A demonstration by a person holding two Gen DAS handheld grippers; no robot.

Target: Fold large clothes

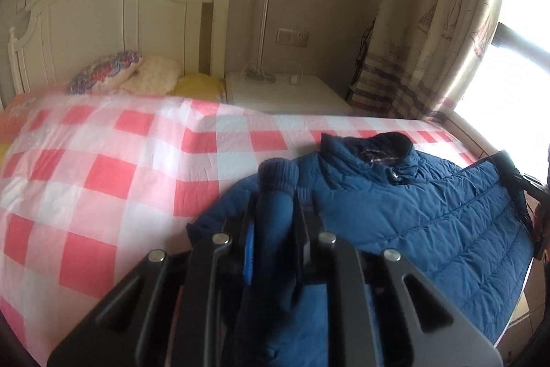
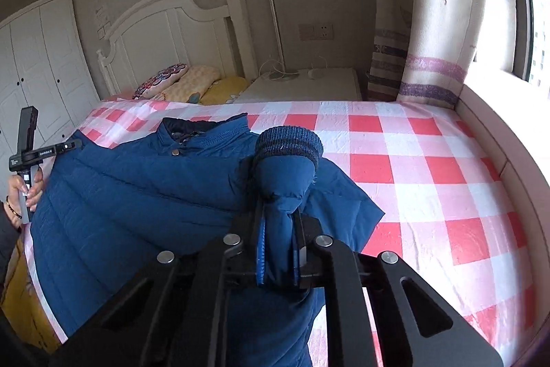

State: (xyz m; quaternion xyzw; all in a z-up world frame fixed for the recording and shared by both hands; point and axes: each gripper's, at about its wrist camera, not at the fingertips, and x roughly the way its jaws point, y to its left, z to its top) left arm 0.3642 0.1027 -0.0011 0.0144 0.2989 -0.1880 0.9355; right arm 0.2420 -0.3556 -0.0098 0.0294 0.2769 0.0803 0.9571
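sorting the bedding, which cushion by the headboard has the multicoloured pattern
The patterned cushion, farthest from the nightstand; the cream pillow and yellow pillow beside it are plain.

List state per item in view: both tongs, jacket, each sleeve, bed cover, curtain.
left tongs: shut on left sleeve
right tongs: shut on right sleeve
left sleeve: pinched, cuff sticking up
right sleeve: pinched, cuff sticking up
jacket: spread flat on bed, collar toward headboard
checked cover: spread over bed
curtain: drawn aside, window uncovered
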